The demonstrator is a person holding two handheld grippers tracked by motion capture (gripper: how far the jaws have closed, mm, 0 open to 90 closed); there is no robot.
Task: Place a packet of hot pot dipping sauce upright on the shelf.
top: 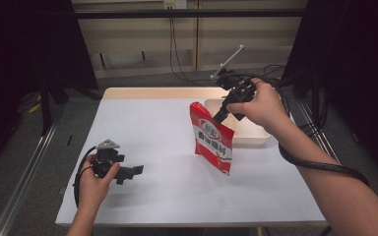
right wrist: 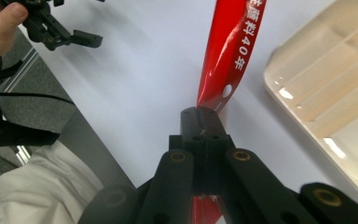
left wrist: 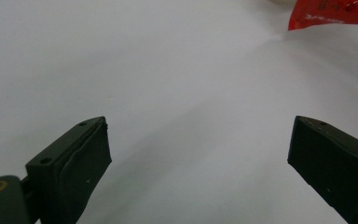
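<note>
The left gripper [top: 128,173], jaws spread wide and empty, is being rested low over the table [top: 152,196]. Beyond it, the red packet [top: 211,138] is being pinched by its top edge in the shut right gripper [top: 220,116], hanging clear, with the tray [top: 248,135] just behind, probably its destination.

A white surface [top: 142,123] holds a shallow cream tray [top: 256,135] near its far right edge, above grey floor [top: 39,147].
</note>
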